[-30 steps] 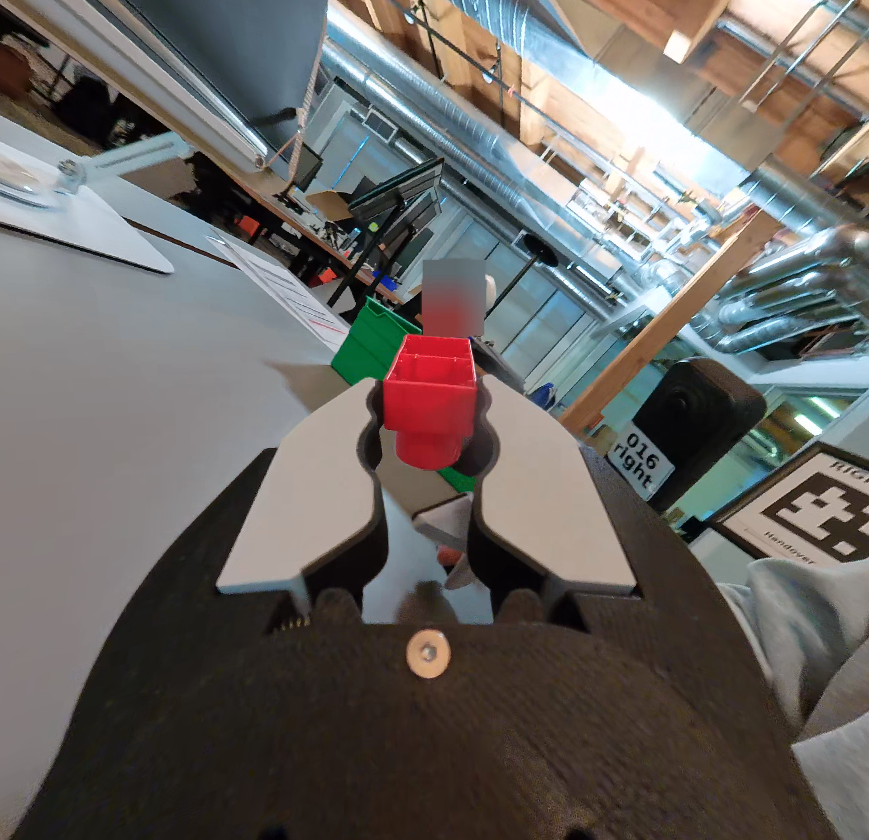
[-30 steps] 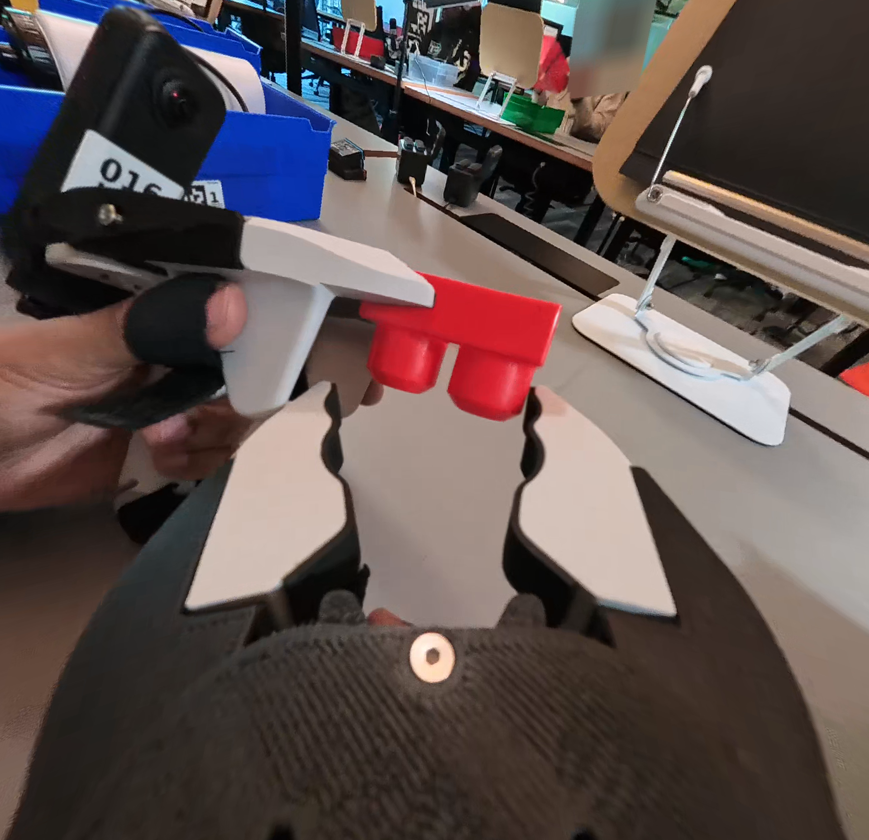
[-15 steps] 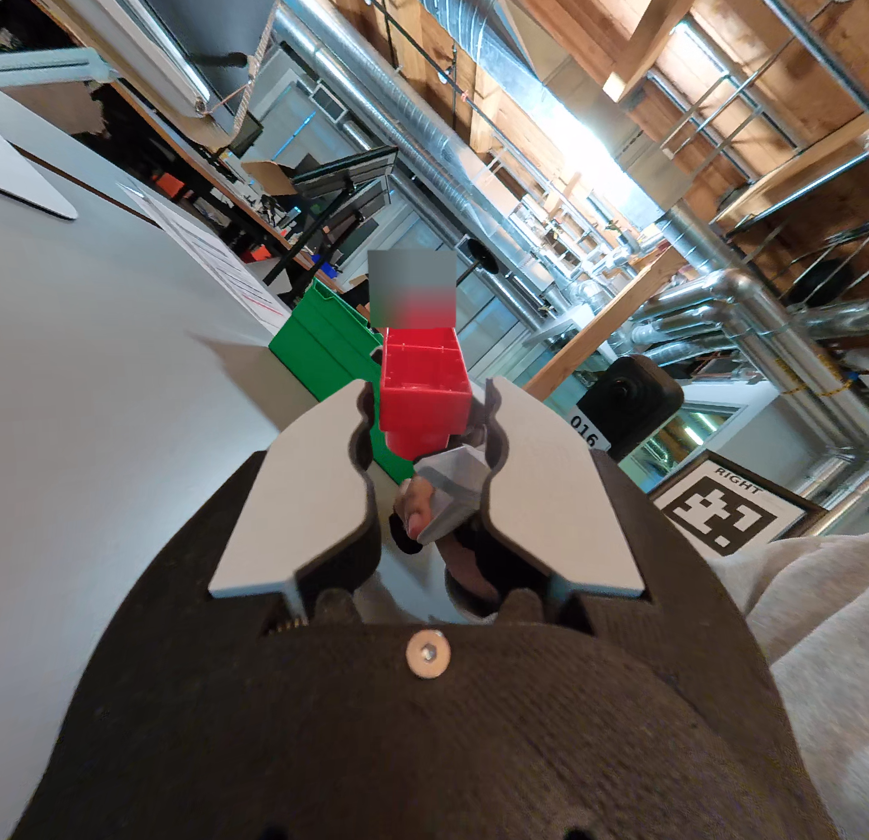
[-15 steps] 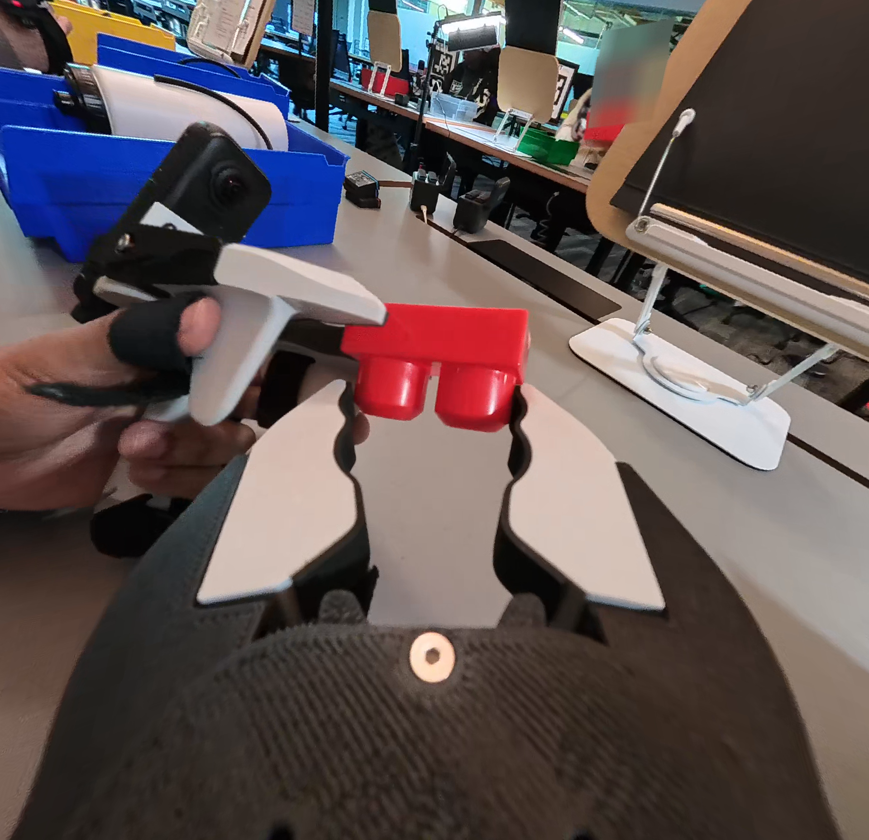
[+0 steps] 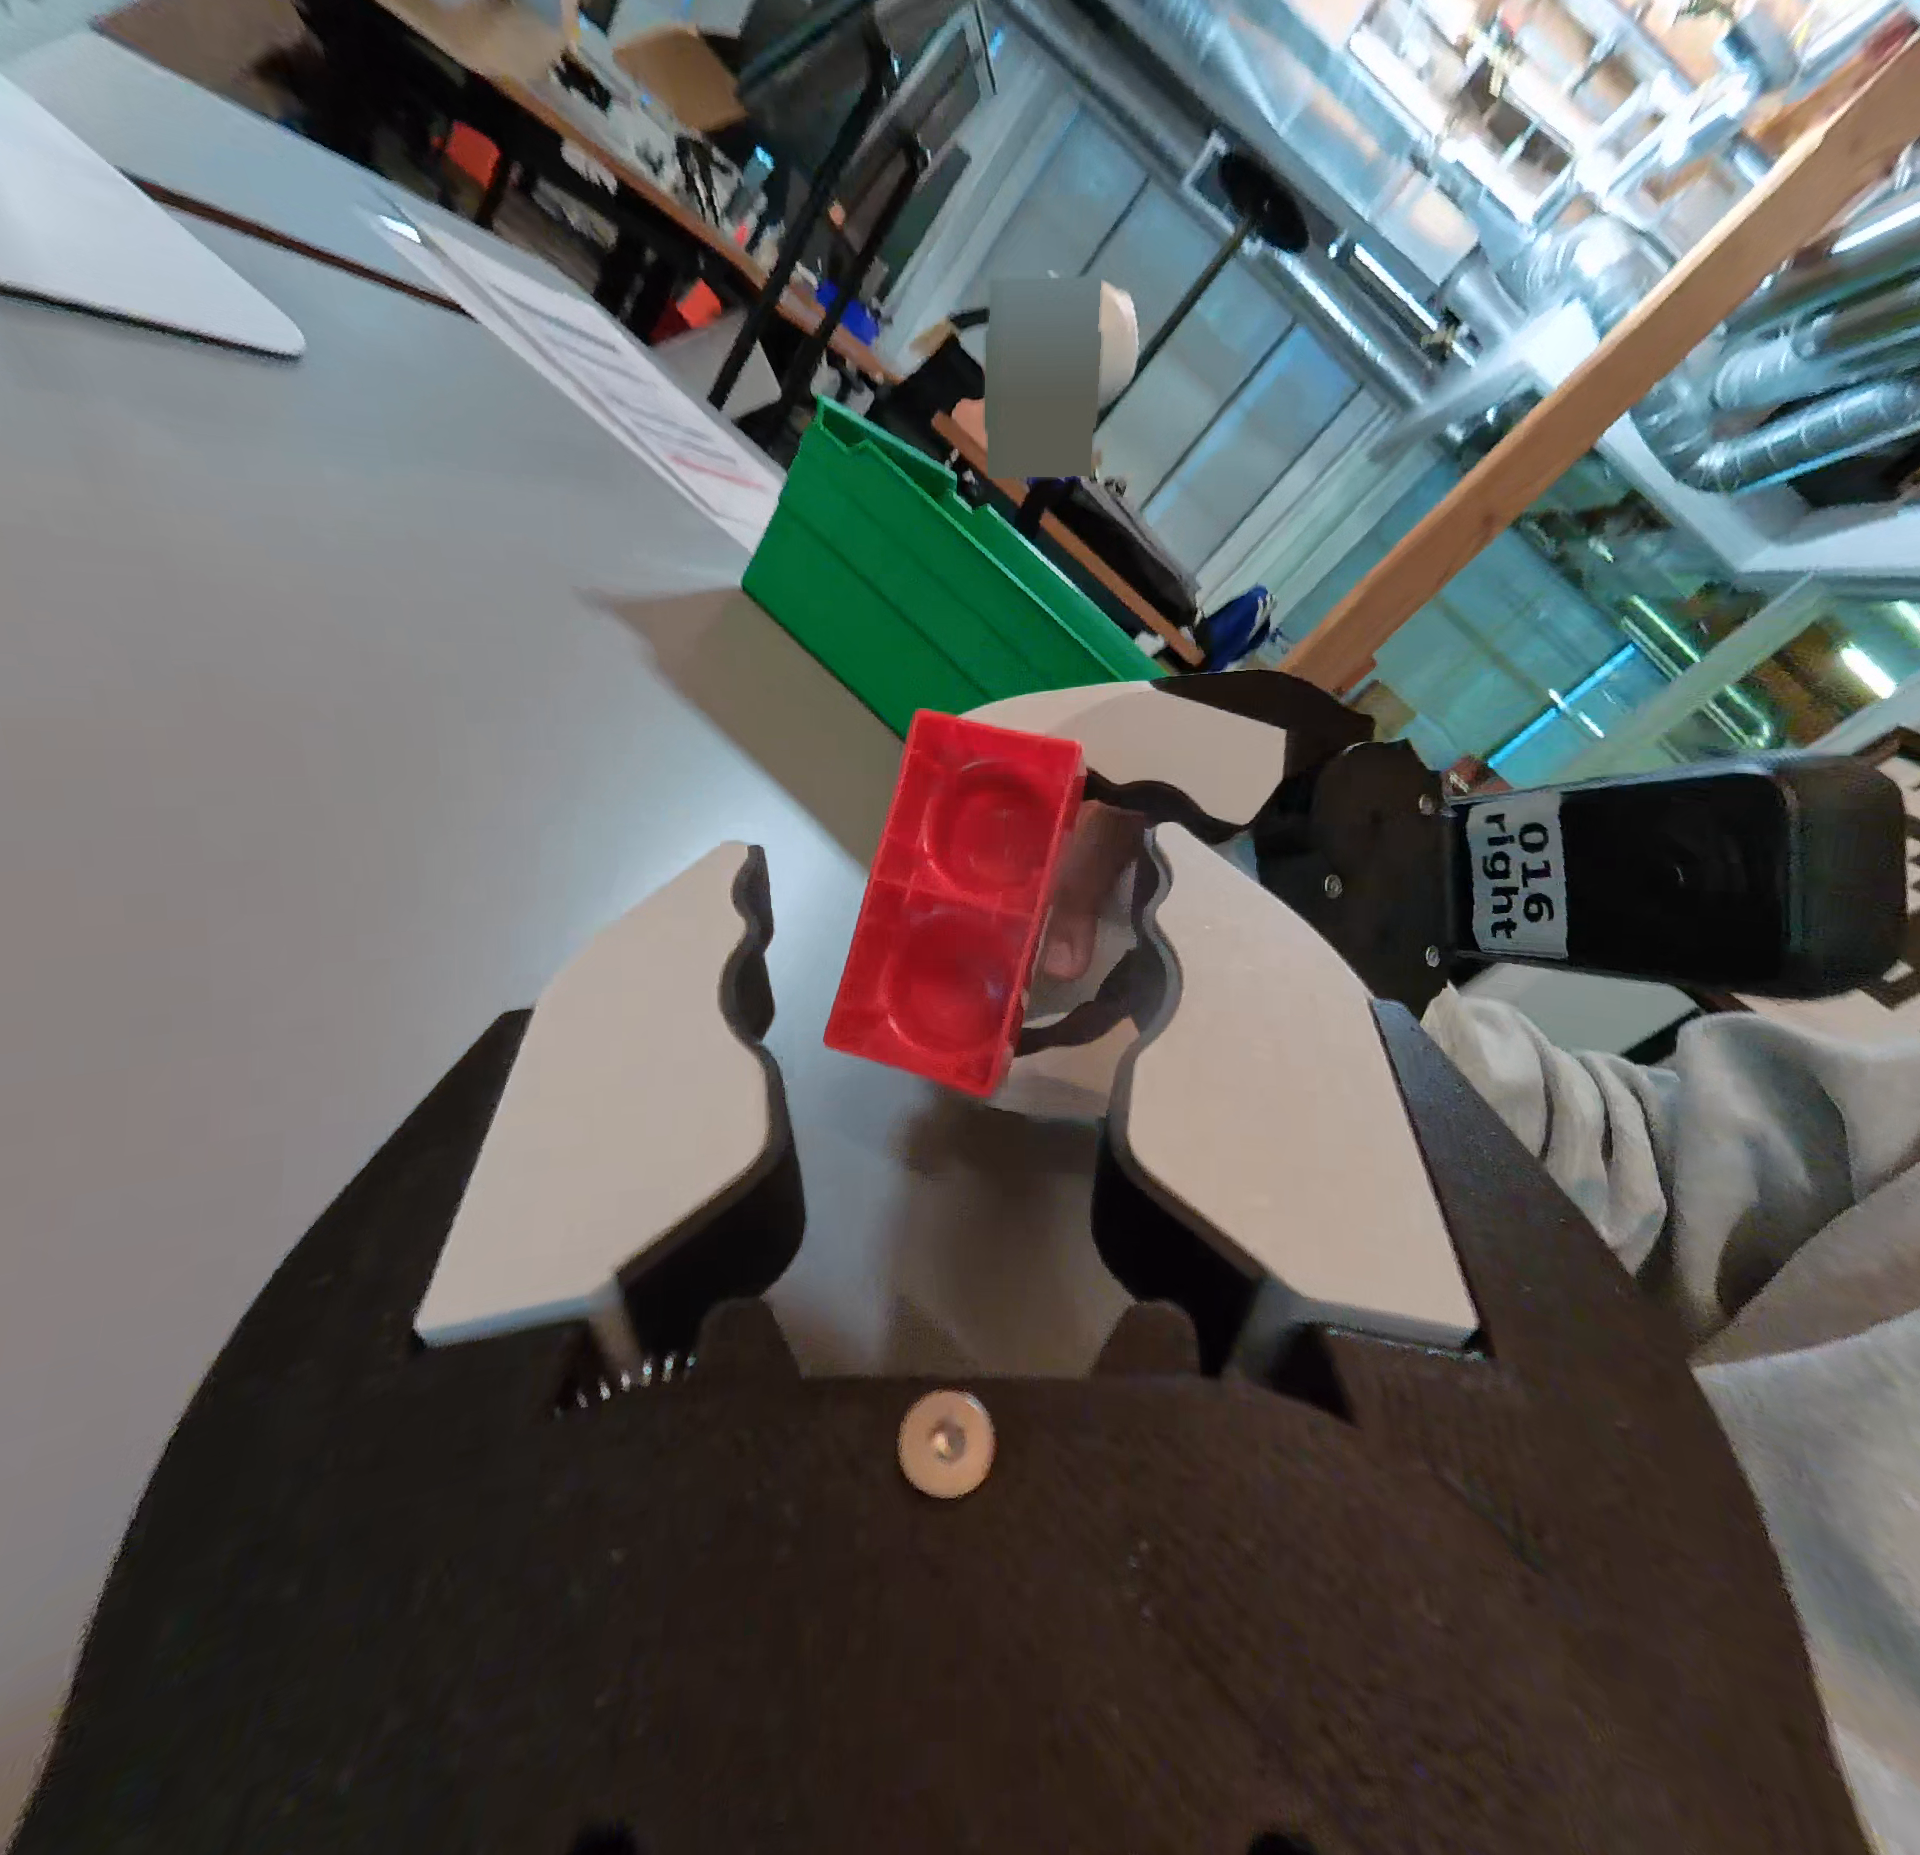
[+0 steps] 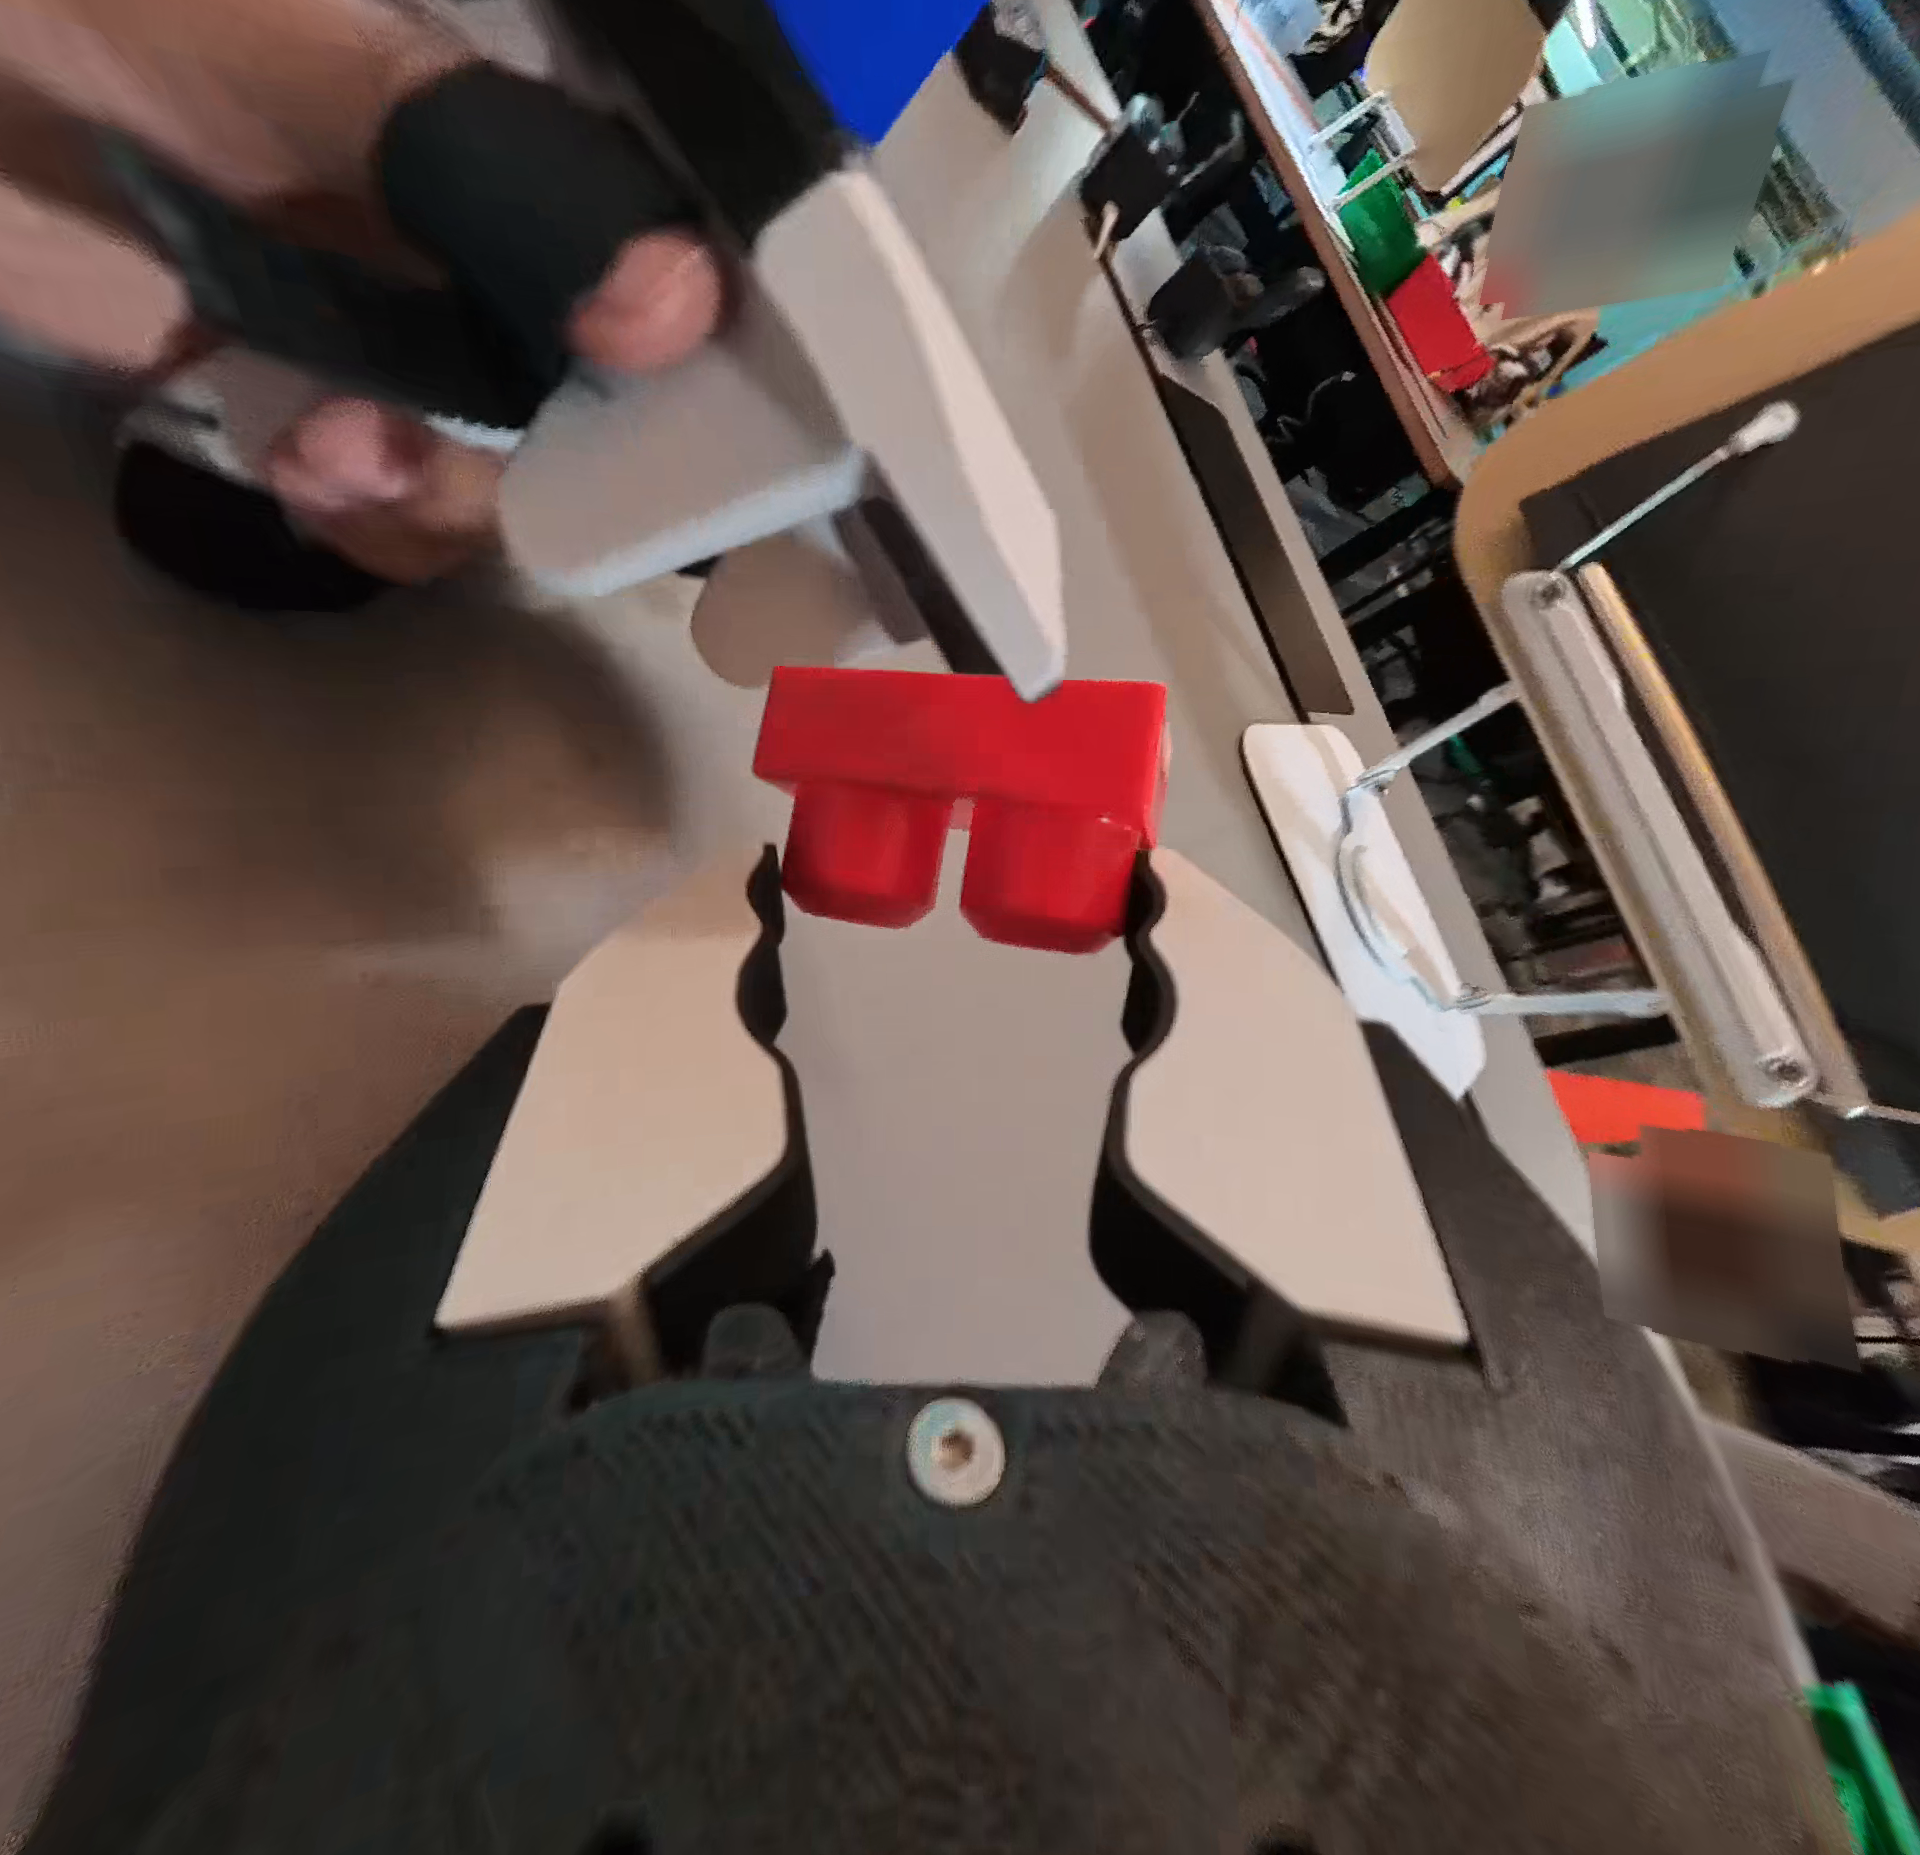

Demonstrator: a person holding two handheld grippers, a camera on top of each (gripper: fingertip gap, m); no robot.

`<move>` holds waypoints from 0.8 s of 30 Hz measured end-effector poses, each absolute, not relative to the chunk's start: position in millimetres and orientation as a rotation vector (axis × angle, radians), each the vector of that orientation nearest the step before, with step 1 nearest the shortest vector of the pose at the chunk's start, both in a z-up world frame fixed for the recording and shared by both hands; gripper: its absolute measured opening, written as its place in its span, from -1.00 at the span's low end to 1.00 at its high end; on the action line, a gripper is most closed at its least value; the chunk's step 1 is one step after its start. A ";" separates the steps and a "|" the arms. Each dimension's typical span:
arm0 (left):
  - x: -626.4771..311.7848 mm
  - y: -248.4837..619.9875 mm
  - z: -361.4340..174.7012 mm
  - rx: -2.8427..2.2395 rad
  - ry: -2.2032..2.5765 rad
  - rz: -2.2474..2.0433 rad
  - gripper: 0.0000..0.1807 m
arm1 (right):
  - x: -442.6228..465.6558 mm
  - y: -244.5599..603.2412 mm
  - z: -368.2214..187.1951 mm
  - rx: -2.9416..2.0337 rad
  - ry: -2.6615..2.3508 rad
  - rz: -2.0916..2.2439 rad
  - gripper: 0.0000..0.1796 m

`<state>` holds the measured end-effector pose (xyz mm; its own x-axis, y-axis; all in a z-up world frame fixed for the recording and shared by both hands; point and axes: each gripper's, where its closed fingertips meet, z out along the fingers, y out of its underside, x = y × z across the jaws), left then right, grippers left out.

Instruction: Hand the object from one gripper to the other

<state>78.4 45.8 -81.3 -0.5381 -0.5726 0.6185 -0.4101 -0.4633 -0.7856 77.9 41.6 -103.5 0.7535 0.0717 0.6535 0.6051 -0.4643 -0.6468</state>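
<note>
A red two-stud brick point(image 6: 961, 740) is held above the grey table. My right gripper point(image 6: 954, 865) is shut on its two studs, one fingertip on each outer side. In the left wrist view the brick point(image 5: 961, 896) shows its hollow underside, and the right gripper's fingers point(image 5: 1132, 751) reach it from the right. My left gripper point(image 5: 951, 855) is open and empty, with its jaws wide on either side of the brick and not touching it. In the right wrist view one of the left gripper's fingers point(image 6: 914, 475) ends just at the brick's top edge, held by a gloved hand point(image 6: 499, 205).
A green bin point(image 5: 914, 600) stands on the table point(image 5: 260, 714) beyond the brick, with a paper sheet point(image 5: 603, 382) to its left. A white stand base point(image 6: 1351, 870) and a black board point(image 6: 1766, 662) are on the right, a blue bin point(image 6: 862, 18) behind. A grey sleeve point(image 5: 1662, 1130) is at right. Both grippers' tips are close together, under 4 cm apart.
My left gripper has opened and let go of the brick. My right gripper has closed on the studs and now holds it. Both views have tilted.
</note>
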 end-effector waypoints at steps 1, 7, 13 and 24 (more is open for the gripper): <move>77.8 44.0 -83.9 -1.455 1.590 -2.153 -0.26 | 75.3 42.2 -106.5 -1.984 -0.551 -0.714 -0.28; 71.7 30.9 -93.8 -1.474 1.746 -2.166 -0.34 | 65.3 44.8 -108.9 -1.982 -0.591 -0.697 -0.28; 69.9 30.3 -93.9 -1.486 1.754 -2.213 -0.37 | 68.4 41.6 -100.8 -1.962 -0.505 -0.582 -0.28; 66.9 32.4 -86.9 -1.481 1.719 -2.326 -0.57 | 68.2 43.5 -89.6 -1.846 -0.502 -0.583 -0.17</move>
<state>66.9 32.4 -86.9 -0.5797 -0.4039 0.7077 -0.5580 -0.4361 -0.7060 68.2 43.5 -89.6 0.7904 0.0629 0.6094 0.5933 -0.3264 -0.7358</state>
